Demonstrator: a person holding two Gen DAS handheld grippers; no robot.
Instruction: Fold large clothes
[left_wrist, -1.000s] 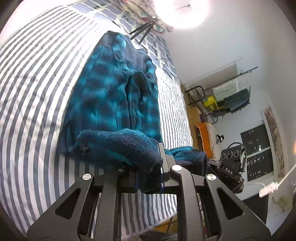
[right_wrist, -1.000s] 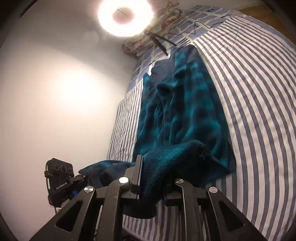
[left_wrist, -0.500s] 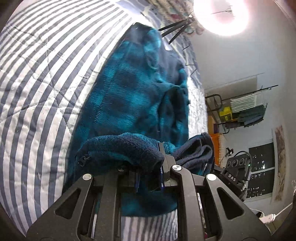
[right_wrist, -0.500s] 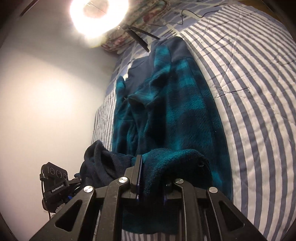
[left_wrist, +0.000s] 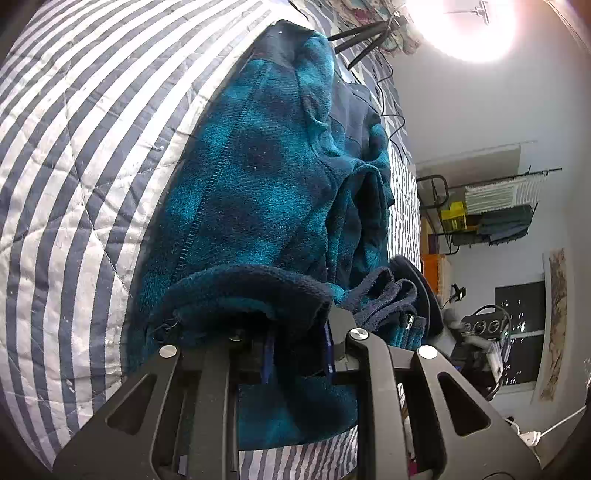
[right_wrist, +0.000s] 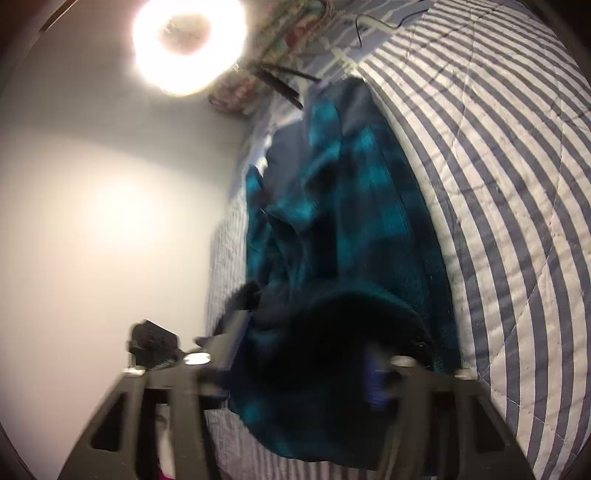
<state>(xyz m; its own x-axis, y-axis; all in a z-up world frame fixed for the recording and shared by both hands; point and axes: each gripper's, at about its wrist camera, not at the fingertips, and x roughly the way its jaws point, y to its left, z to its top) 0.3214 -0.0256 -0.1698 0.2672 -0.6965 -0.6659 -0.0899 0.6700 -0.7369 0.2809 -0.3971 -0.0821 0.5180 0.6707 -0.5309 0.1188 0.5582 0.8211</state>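
Fleece (left_wrist: 266, 177) lies lengthwise along the striped bed's (left_wrist: 74, 155) near edge, hem doubled over, and both grippers look mid-release: left gripper (left_wrist: 297, 347) opening with hem between its fingers, right gripper (right_wrist: 303, 363) spreading wide, so next I'd back out, then regrip.
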